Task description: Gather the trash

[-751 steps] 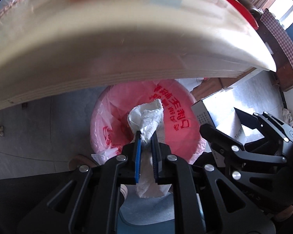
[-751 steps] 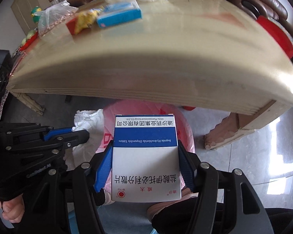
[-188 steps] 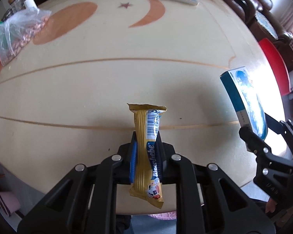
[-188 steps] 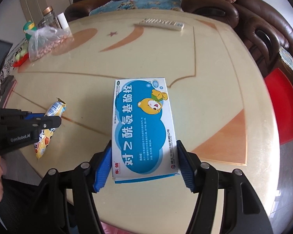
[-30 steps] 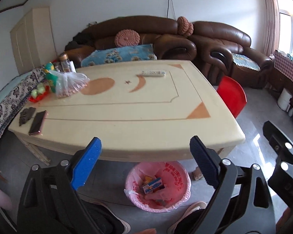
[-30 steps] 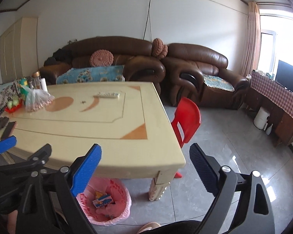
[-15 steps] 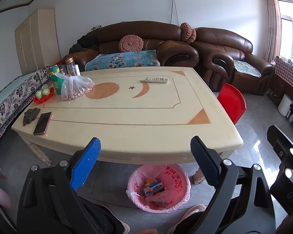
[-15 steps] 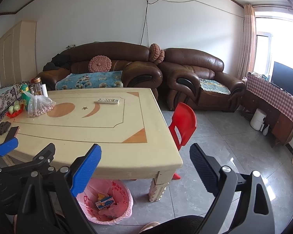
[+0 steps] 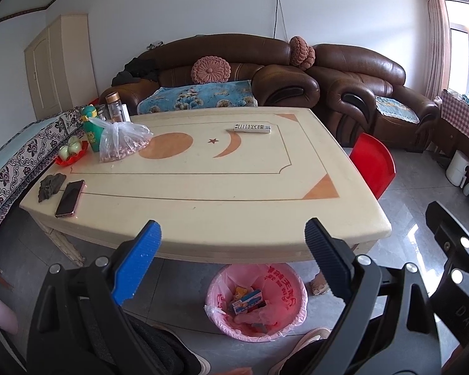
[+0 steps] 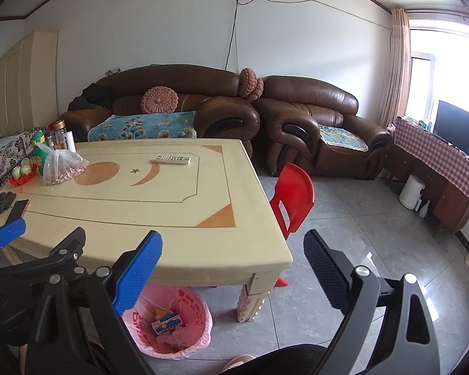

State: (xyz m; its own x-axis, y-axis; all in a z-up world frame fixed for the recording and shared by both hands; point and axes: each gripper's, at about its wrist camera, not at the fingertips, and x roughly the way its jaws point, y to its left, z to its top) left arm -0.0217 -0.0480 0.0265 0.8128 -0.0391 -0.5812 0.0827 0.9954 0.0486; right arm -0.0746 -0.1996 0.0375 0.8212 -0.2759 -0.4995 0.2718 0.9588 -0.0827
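A bin lined with a pink bag (image 9: 289, 284) (image 10: 200, 312) stands on the floor under the near edge of the cream table (image 9: 209, 181) (image 10: 159, 218). Inside it lie a blue and white medicine box (image 9: 248, 300) (image 10: 166, 322) and a yellow wrapper (image 9: 240, 290). My left gripper (image 9: 231, 262) is open and empty, held high above the bin and in front of the table. My right gripper (image 10: 233, 268) is open and empty too, off the table's near right corner. The left gripper's arm (image 10: 37, 265) shows at the lower left of the right wrist view.
On the table lie a remote (image 9: 251, 128), a bag of nuts (image 9: 123, 142), bottles (image 9: 115, 106), a red fruit dish (image 9: 70, 154), a phone (image 9: 70, 197) and a dark cloth (image 9: 50, 186). A red chair (image 9: 372, 164) stands at the right side. Brown sofas (image 9: 265, 72) line the back wall. A person's shoes (image 9: 309, 340) are near the bin.
Both grippers have risen and pulled back slightly over the last second, so more of the tabletop and room shows. Both stayed open and empty.
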